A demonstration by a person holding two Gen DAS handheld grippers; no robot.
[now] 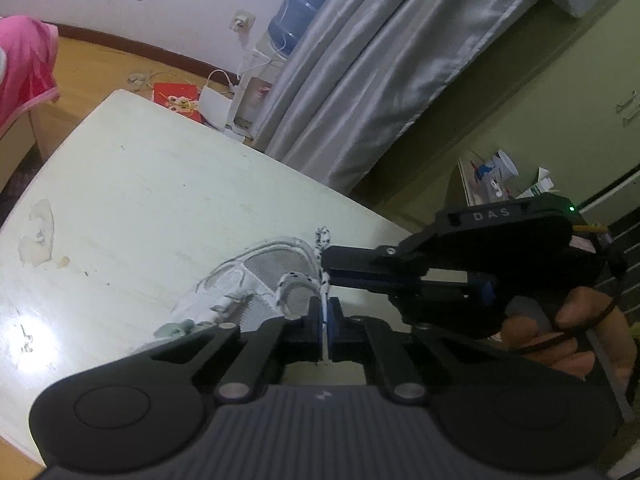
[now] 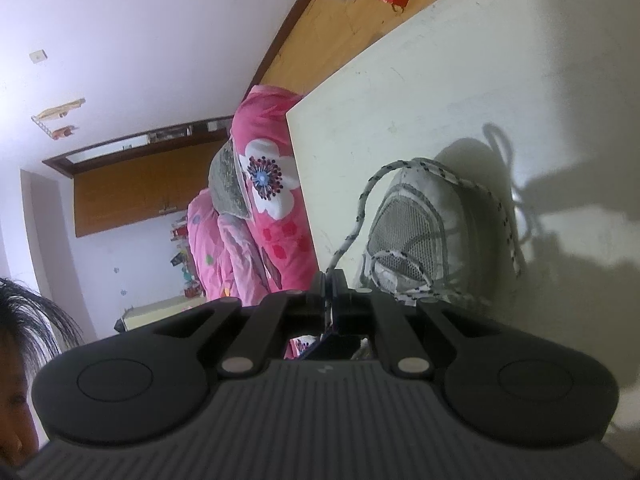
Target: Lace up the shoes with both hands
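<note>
A white and grey mesh shoe [image 1: 244, 292] lies on the pale table [image 1: 152, 184]; it also shows in the right wrist view [image 2: 420, 232]. Its white lace with dark speckles [image 1: 322, 264] rises from the eyelets. My left gripper [image 1: 325, 316] is shut on the lace just above the shoe. My right gripper [image 1: 328, 266] reaches in from the right and is shut on the same lace slightly higher. In the right wrist view the right gripper [image 2: 329, 284] pinches the lace [image 2: 362, 204], which loops up over the toe and back to the eyelets.
The table edge [image 2: 298, 184] runs beside a pink flowered quilt [image 2: 264, 200]. A red box [image 1: 176, 98] and cables lie on the wooden floor beyond the table. Grey curtains [image 1: 360, 80] hang behind. The person's hand [image 1: 572, 332] holds the right gripper.
</note>
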